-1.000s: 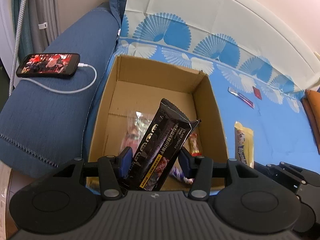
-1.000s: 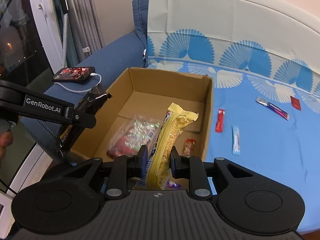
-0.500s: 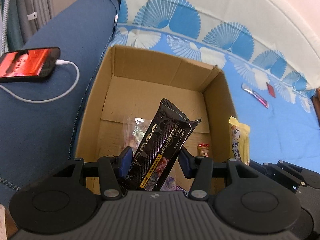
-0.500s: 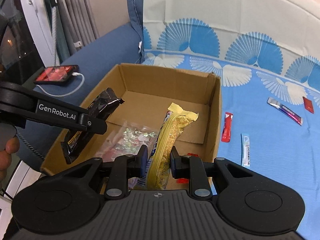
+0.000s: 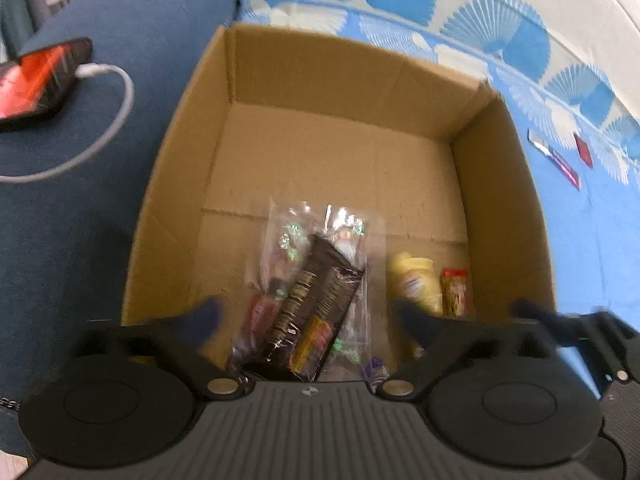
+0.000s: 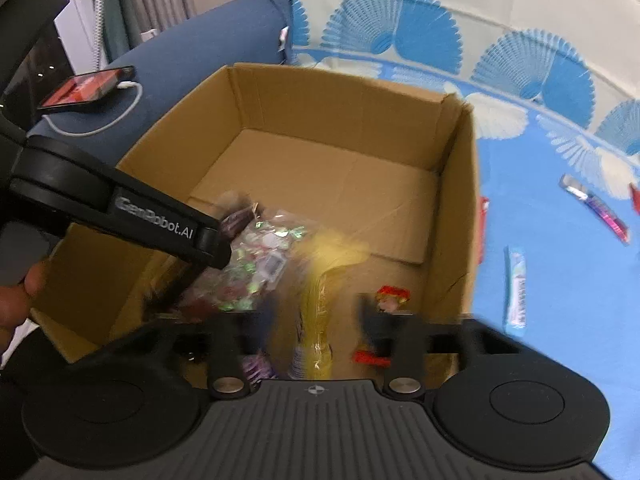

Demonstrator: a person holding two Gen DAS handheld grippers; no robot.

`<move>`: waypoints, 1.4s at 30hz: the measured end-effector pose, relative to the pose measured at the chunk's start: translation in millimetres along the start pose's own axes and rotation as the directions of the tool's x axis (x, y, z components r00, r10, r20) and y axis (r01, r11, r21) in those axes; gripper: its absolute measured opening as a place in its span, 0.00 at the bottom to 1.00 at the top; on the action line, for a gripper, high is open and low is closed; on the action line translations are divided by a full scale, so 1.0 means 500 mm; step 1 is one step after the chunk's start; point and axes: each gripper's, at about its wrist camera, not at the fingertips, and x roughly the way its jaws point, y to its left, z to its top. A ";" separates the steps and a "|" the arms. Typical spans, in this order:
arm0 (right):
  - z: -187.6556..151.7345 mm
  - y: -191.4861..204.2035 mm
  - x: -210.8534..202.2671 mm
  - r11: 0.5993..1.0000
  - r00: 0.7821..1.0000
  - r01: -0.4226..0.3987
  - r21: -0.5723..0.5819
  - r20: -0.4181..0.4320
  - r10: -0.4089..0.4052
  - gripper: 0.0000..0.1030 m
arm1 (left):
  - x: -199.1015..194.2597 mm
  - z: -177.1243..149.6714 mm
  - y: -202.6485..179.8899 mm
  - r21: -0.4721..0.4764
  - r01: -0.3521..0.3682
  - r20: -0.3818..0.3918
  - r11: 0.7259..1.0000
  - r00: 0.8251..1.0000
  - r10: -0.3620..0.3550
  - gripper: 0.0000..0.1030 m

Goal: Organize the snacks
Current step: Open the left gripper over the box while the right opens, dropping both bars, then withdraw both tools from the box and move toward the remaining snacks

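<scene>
- Black snack pack (image 5: 310, 308) dropped into the cardboard box (image 5: 500, 208), lying on a clear candy bag (image 5: 320, 232); yellow bar (image 6: 320, 300) blurred, loose between the pads, falling or just landed.
- Left tool (image 5: 308, 316) and right tool (image 6: 316, 312) both spread wide, jaws just opened, gripping nothing.
- Several small packets (image 6: 516, 284) left on the blue bedspread (image 6: 560, 320), outside the box.
- Right view alone: a hand (image 6: 16, 300) on the left tool and a light-blue stick; left view alone: black pack sharp.
</scene>
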 end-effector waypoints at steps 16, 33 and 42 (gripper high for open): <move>-0.120 0.045 -0.211 1.000 0.999 0.003 0.009 0.035 -0.003 0.92 | -0.210 -0.182 -0.004 0.005 -0.046 0.081 0.999 0.996 0.046 1.00; -0.200 0.084 -0.402 0.997 0.969 0.066 -0.046 0.243 -0.053 0.96 | -0.356 -0.314 -0.053 0.053 -0.050 0.224 0.997 0.974 0.037 1.00; -0.225 0.090 -0.448 0.996 0.952 0.077 -0.037 0.300 -0.063 0.96 | -0.405 -0.350 -0.065 0.063 -0.051 0.283 0.997 0.959 0.031 1.00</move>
